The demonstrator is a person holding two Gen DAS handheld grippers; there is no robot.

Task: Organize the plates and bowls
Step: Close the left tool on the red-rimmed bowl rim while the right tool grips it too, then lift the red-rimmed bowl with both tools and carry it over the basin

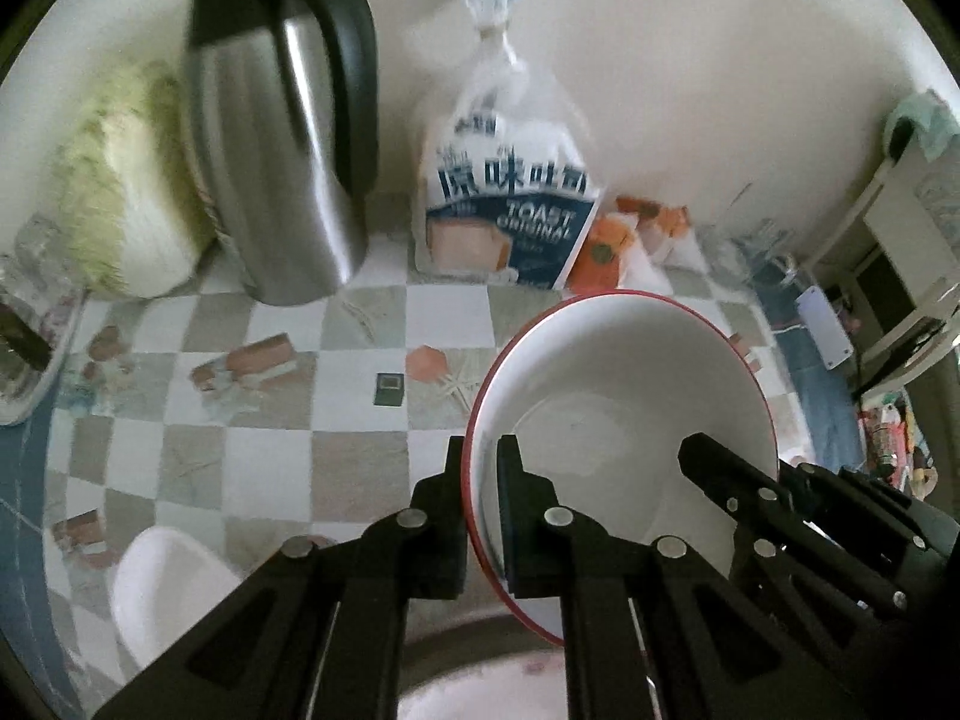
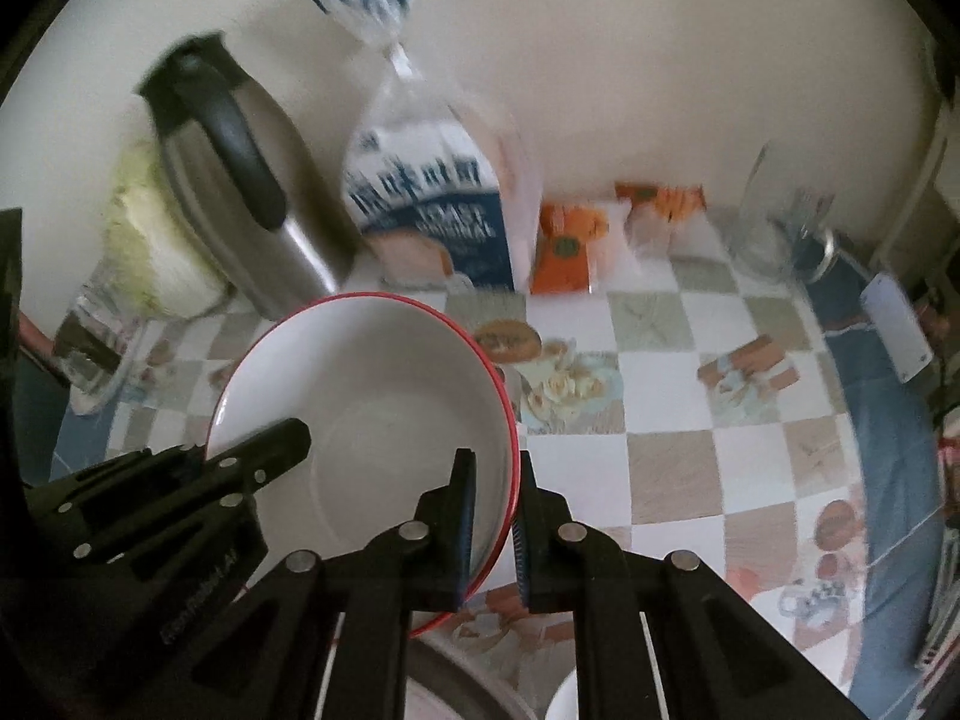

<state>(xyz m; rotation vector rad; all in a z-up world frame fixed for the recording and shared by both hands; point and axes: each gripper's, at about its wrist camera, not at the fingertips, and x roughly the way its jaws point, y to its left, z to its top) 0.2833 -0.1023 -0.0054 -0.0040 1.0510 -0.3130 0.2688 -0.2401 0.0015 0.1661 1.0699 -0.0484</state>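
Observation:
A white bowl with a red rim (image 1: pixel 606 384) is held in the air above the checkered tablecloth. My left gripper (image 1: pixel 483 480) is shut on its left rim. My right gripper (image 2: pixel 495 492) is shut on its right rim; the bowl also shows in the right wrist view (image 2: pixel 360 372). Each gripper shows in the other's view, the right one (image 1: pixel 714 462) and the left one (image 2: pixel 282 438) reaching into the bowl. A small white dish (image 1: pixel 162 582) lies low left. A larger round dish (image 1: pixel 474 678) lies under the grippers at the bottom edge.
Along the wall stand a cabbage (image 1: pixel 114 192), a steel thermos jug (image 1: pixel 282 144), a bag of toast bread (image 1: pixel 510 216), orange packets (image 1: pixel 612 246) and a glass jar (image 2: pixel 774 222). A glass tray (image 1: pixel 30 336) sits at far left. A white box (image 2: pixel 897 324) lies right.

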